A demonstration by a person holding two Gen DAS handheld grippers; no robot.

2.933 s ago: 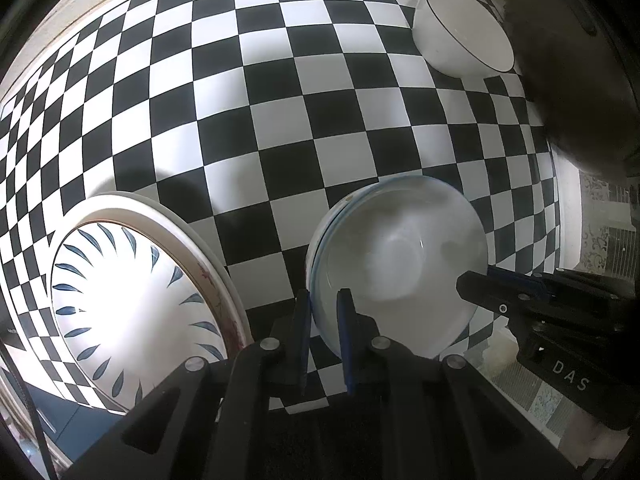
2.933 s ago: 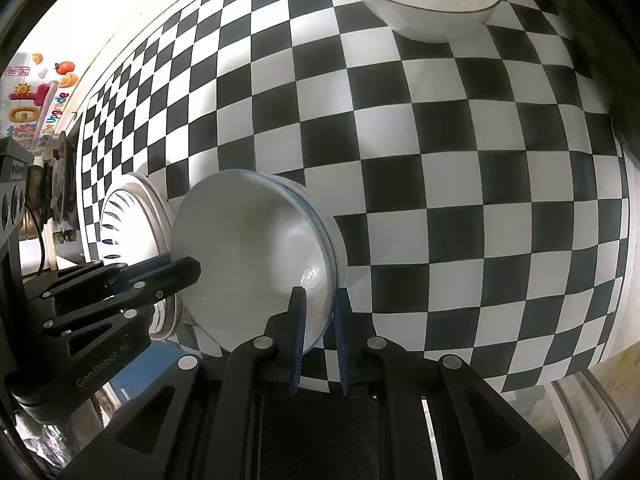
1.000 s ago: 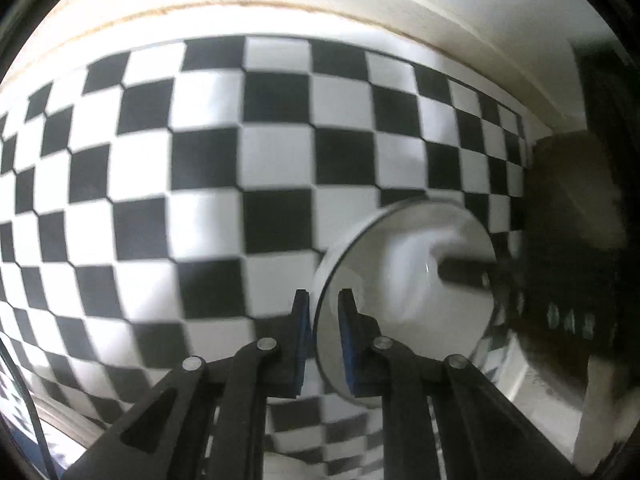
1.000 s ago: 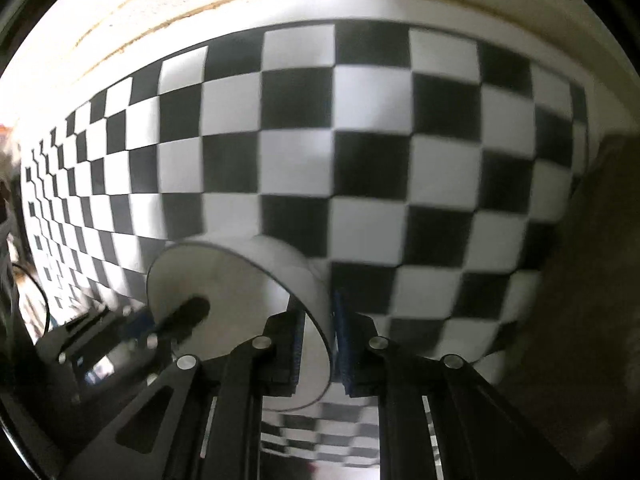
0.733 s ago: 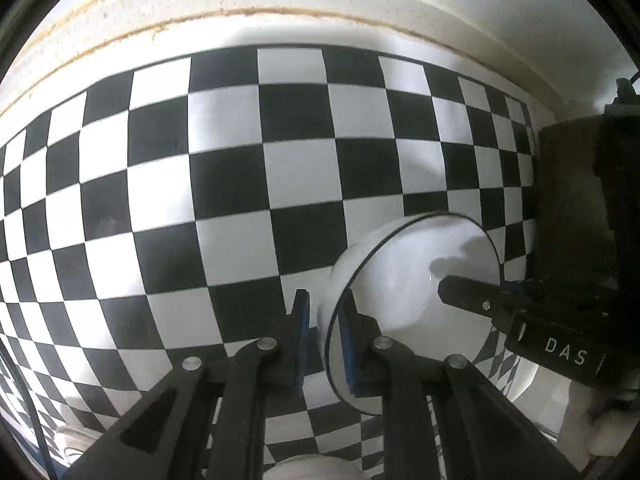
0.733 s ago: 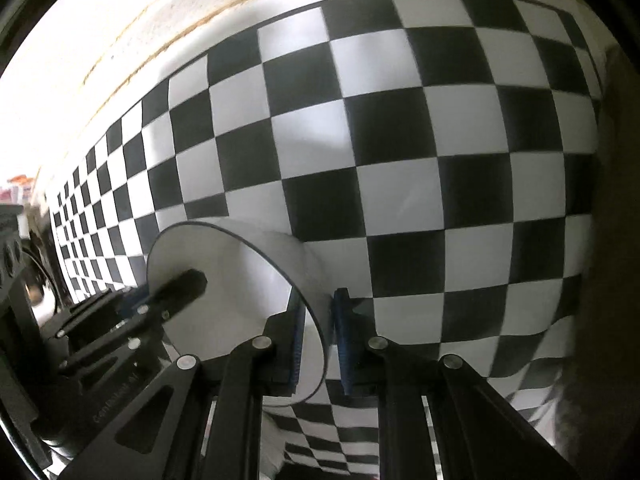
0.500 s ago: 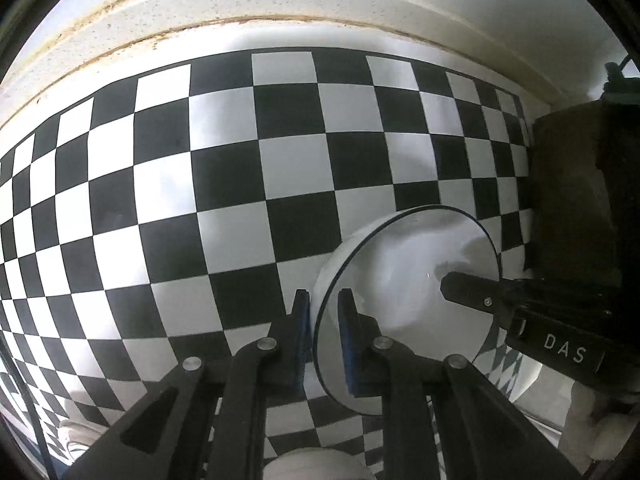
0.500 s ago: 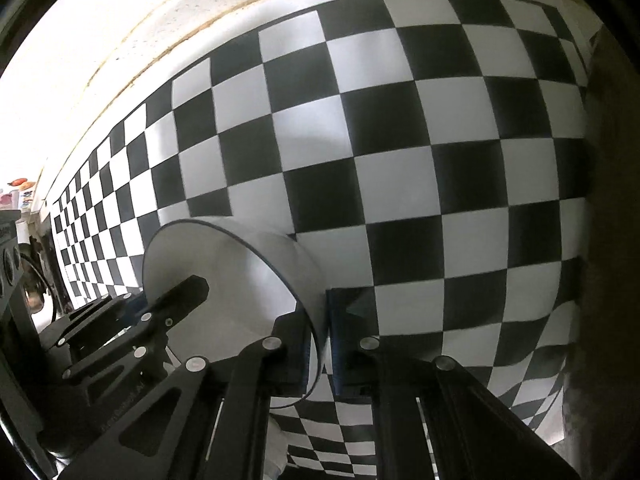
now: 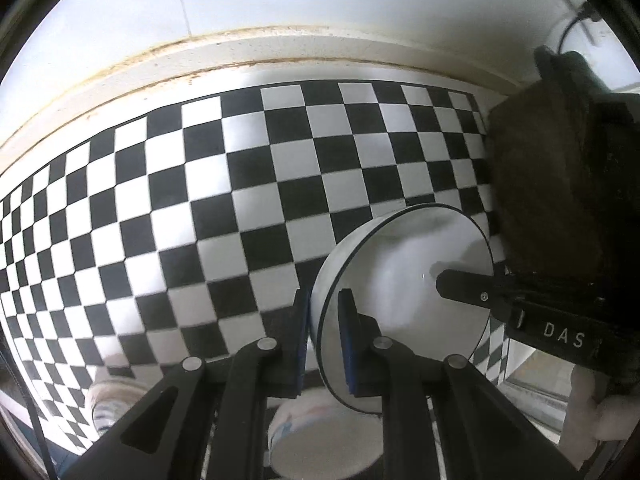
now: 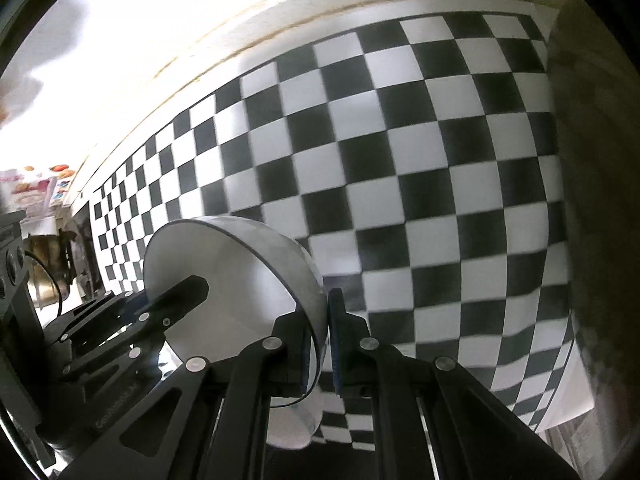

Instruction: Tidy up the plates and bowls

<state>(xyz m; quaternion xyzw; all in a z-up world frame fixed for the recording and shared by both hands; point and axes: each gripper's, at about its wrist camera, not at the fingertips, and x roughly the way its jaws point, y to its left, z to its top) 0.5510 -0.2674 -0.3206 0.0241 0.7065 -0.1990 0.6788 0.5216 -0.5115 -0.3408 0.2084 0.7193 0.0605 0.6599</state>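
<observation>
While both jaws pinch opposite rims, white bowl (image 9: 404,300) hangs between—tilted.

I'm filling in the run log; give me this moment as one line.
phase: bowl carry | left gripper: shut on white dark-rimmed bowl | right gripper: shut on opposite rim | below: black-and-white checkered cloth

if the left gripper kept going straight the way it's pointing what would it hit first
The left gripper is clamped on the white bowl's rim. Straight ahead and steeply down lies the checkered tablecloth, probably met first, though depth is unclear and the held bowl would likely touch before the fingertips.
</observation>
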